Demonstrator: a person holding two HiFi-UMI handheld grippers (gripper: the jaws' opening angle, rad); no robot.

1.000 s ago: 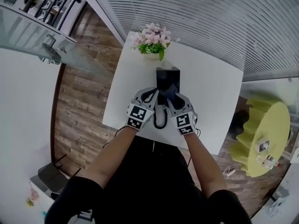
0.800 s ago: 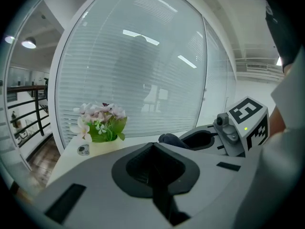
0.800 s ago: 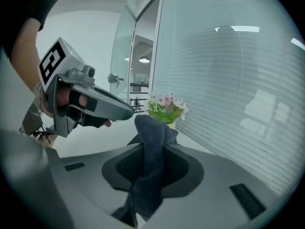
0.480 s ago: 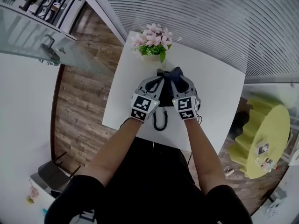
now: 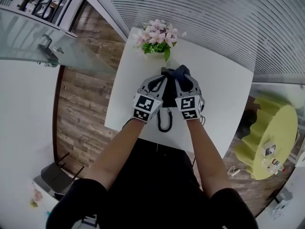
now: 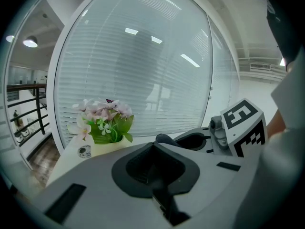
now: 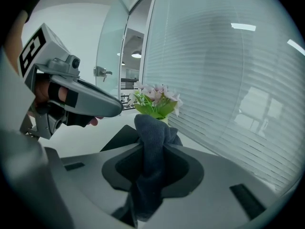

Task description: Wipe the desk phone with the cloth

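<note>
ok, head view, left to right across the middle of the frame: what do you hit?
Wood floor → white desk → left gripper → right gripper, shut on the cloth → yellow round table.

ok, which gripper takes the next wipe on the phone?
Right. The right gripper is shut on the cloth and sits over the desk phone. The left gripper, beside it, is shut with nothing between its jaws.

Office: long slatted blinds (image 5: 214,23), white desk (image 5: 224,97) with desk phone (image 5: 167,95), glass door (image 5: 33,37) alongside.
</note>
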